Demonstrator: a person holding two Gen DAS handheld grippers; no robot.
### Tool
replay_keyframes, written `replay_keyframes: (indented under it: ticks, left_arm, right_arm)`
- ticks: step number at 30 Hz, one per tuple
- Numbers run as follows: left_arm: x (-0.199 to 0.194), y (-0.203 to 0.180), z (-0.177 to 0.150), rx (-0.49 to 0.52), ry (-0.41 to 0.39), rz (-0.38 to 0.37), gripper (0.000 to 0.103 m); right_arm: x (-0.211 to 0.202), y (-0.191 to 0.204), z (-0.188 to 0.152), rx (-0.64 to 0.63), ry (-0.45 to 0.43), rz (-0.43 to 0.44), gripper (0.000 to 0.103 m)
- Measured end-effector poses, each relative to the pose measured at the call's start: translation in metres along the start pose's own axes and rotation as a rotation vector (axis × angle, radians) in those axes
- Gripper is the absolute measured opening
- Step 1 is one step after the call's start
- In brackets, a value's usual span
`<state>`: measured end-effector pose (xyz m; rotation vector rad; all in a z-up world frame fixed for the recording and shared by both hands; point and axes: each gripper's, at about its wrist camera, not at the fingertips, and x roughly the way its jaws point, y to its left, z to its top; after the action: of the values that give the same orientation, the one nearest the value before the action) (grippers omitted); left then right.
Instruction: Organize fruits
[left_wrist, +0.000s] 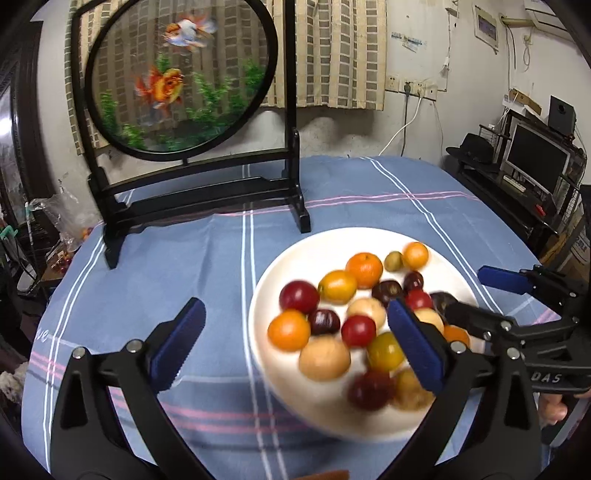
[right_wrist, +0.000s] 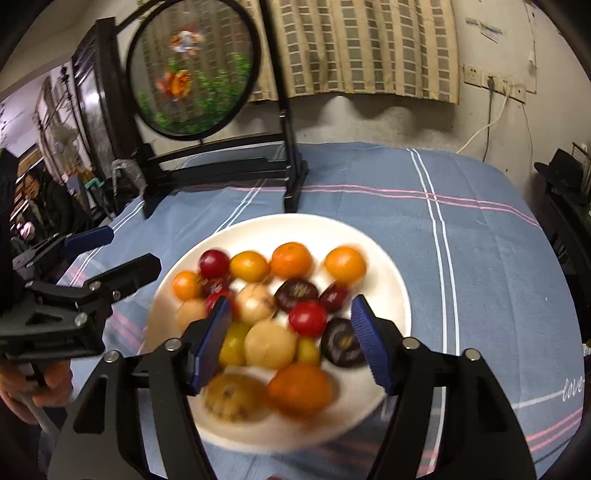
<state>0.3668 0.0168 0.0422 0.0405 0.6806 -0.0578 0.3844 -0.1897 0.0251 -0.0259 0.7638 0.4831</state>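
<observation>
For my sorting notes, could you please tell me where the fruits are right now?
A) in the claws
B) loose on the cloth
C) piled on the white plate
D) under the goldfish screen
C: the fruits all sit on the white plate, and both claws are open and empty.

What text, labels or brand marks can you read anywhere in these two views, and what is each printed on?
"DAS": on the black body of the right gripper, seen from the left wrist.
"love": white script on the blue striped tablecloth, right edge.
"ve": tail of the same script on the cloth, left wrist view.
Paper notices on the white wall: too small to read.
</observation>
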Motion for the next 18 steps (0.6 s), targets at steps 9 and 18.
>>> replay_keyframes:
  ticks: [9,18]
  left_arm:
    - [-0.07,-0.002,-0.055,-0.016,-0.033,0.064,0.101]
    - [-0.109,-0.01,-0.111,-0.046,-0.051,0.006,0.101]
  right_arm:
    - [-0.057,0.025,-0.055,-0.077,-0.077,-0.063,0.102]
    - [-0.087,0.022,-0.115,-0.095,-0.106,-0.045,0.102]
